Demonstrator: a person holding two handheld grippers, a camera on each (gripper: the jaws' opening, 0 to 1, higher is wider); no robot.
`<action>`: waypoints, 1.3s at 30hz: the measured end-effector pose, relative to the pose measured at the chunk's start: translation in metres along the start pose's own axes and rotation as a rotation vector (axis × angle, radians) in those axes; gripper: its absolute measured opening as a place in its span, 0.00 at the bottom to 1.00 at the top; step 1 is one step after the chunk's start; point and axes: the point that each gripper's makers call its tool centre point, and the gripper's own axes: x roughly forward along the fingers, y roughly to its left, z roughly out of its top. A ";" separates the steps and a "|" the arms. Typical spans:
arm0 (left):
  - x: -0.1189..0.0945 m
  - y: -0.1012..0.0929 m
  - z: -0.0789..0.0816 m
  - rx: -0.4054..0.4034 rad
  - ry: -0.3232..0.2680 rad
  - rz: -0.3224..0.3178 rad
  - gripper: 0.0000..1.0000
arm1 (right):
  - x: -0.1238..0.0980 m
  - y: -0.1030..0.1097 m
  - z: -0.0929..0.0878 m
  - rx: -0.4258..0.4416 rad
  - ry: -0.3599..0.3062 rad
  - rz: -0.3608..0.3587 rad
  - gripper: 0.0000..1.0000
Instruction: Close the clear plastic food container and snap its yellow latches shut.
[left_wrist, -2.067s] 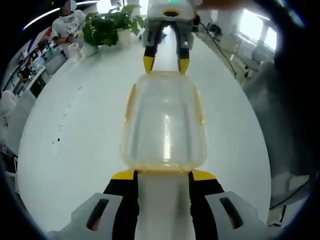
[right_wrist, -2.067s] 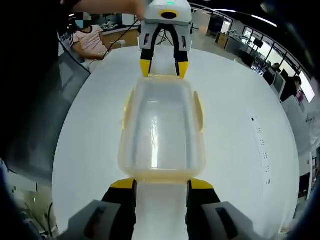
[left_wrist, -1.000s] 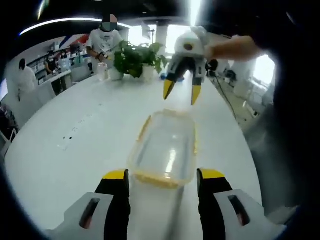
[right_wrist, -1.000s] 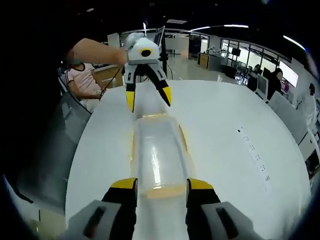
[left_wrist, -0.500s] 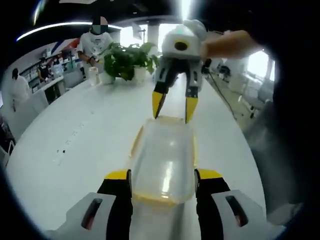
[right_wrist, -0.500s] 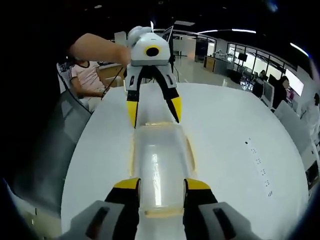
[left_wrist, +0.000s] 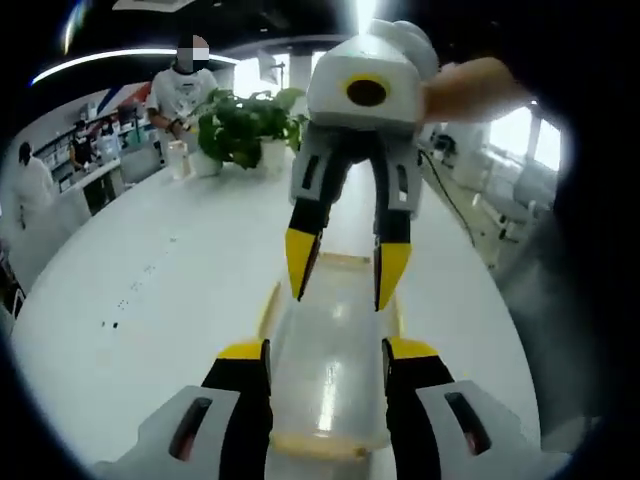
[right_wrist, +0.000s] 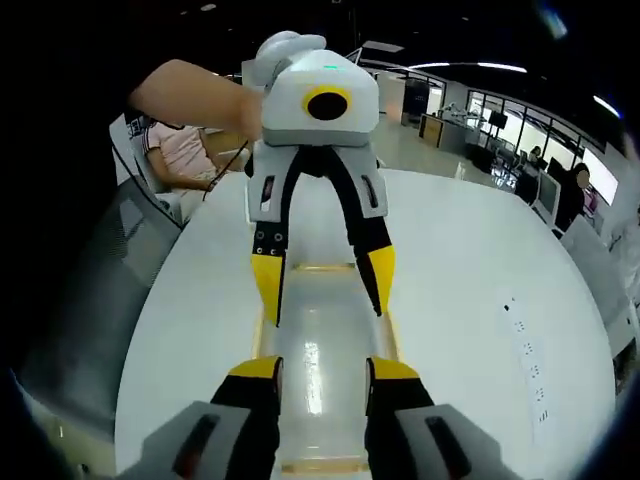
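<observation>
The clear plastic container (left_wrist: 326, 400) with a yellow rim lies lengthwise on the white table (left_wrist: 130, 300), its lid resting on top. A yellow latch (left_wrist: 268, 306) shows along its left side. My left gripper (left_wrist: 328, 350) is open, its yellow-tipped jaws straddling the near end of the container. My right gripper (left_wrist: 345, 272) faces it from the far end, open, tips pointing down over the lid. In the right gripper view the container (right_wrist: 318, 325) runs between my right gripper (right_wrist: 322, 370) and the facing left gripper (right_wrist: 323, 283), each held by a hand. Neither holds anything.
A potted plant (left_wrist: 240, 125) and a standing person (left_wrist: 185, 90) are at the table's far side. A seated person (right_wrist: 185, 150) is beyond the table edge. Small sockets (right_wrist: 530, 350) are set into the tabletop at the right.
Both grippers have moved in toward each other along the container. Their tips now hang over the lid's middle instead of at its two ends. The container has stayed put.
</observation>
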 end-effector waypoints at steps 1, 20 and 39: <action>0.001 0.001 0.001 -0.002 -0.003 -0.001 0.42 | 0.000 -0.001 0.001 -0.002 0.001 -0.002 0.30; 0.022 -0.024 0.005 0.047 0.009 -0.022 0.44 | 0.011 -0.020 0.004 0.000 0.024 0.024 0.44; 0.025 -0.031 0.002 0.131 0.031 0.052 0.48 | 0.021 -0.018 -0.003 0.052 0.076 0.139 0.56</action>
